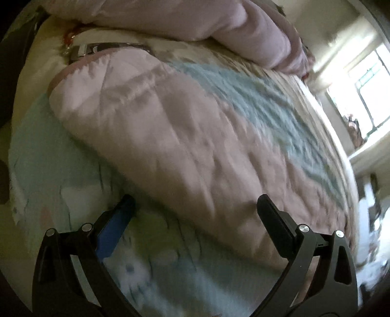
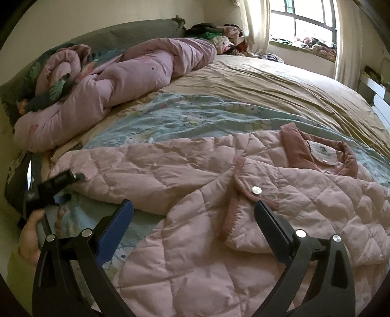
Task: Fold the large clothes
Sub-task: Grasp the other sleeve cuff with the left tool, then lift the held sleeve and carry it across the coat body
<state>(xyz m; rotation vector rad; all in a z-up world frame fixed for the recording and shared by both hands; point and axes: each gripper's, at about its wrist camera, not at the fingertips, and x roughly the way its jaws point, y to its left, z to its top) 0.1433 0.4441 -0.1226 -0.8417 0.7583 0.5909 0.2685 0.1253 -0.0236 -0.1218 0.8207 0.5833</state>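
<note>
A pink quilted jacket [image 2: 219, 243] lies spread flat on the bed, front up, with its collar [image 2: 316, 151] to the right and a silver snap [image 2: 256, 190] near the middle. My right gripper [image 2: 195, 209] hovers open just over the jacket's body, holding nothing. One sleeve [image 2: 134, 168] stretches out to the left. At its cuff end sits my left gripper [image 2: 70, 186], held by a hand [image 2: 31, 231]. In the blurred left wrist view the left gripper [image 1: 195, 204] is open, and the sleeve [image 1: 158, 136] runs diagonally ahead, reaching between its fingertips.
A rolled pink duvet [image 2: 121, 78] lies along the far left of the bed. A blue patterned sheet [image 2: 182, 117] and a tan sheet [image 2: 268, 85] cover the mattress. Piled clothes [image 2: 219, 31] sit by the window [image 2: 304, 22]. A dark object [image 2: 17, 185] stands at the left bed edge.
</note>
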